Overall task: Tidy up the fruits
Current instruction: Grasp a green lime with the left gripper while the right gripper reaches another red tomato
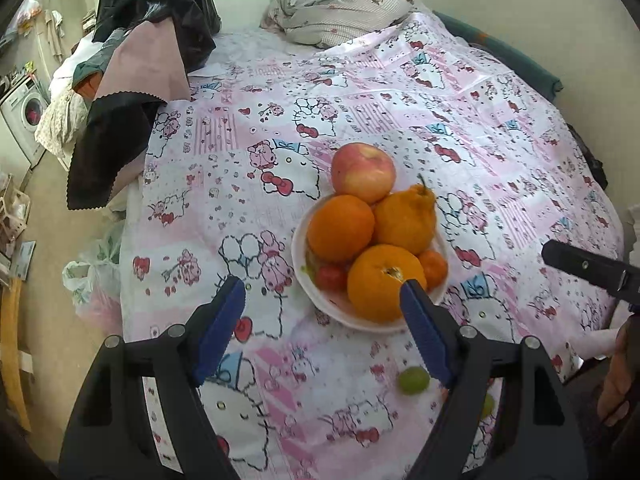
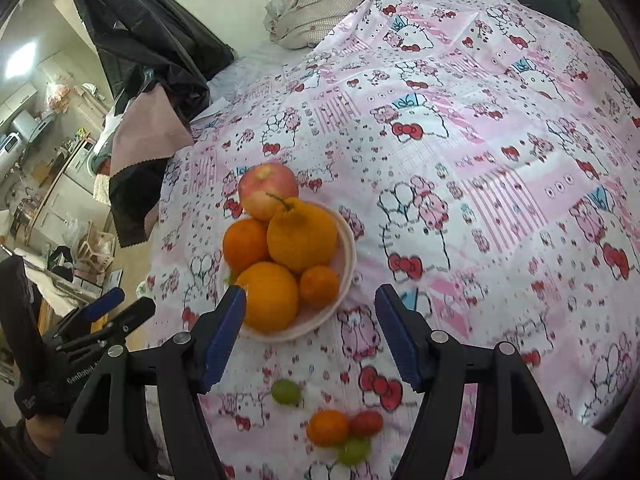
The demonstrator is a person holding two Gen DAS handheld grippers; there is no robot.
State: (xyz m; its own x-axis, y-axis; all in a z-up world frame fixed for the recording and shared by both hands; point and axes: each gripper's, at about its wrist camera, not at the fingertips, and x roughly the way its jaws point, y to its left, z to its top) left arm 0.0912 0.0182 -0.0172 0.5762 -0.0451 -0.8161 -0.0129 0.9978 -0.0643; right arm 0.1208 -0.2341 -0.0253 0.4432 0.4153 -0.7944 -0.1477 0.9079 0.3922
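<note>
1. Fruit mostly piled in a white bowl (image 2: 347,240) on the pink cartoon tablecloth (image 2: 500,160): apple (image 2: 268,188) at the back, big oranges (image 1: 382,280) in front, a lumpy stemmed citrus (image 2: 302,232), a small tangerine (image 2: 319,285), plus a cherry tomato (image 1: 331,278) tucked low on the left side.
2. Loose bits lying near the front edge, well apart from the bowl: green grape (image 2: 285,391), small orange (image 2: 327,427), red tomato (image 2: 366,423), second green grape (image 2: 354,450) touching those two.
3. Left gripper (image 1: 322,312) spread wide, holding nothing, hovering just short of the bowl. Right gripper (image 2: 310,322) also spread wide and empty, with the loose grape sitting below and between its fingers.
4. Probably next: grabbing the loose pieces and getting them into the bowl.
5. Risk one: squashing. Grapes and tomatoes look soft, so too hard a pinch likely means burst skin and juice on the cloth.
6. Risk two: rolling. Round fruit on slick-looking fabric close to the edge, so a clumsy nudge from a fingertip could send one off the table.
7. Risk three: avalanche. Bowl already heaped, apple perched at the rim, so dropping more on top or bumping the pile could knock something out.
8. Risk four: snagging the loose cloth and dragging everything along.
</note>
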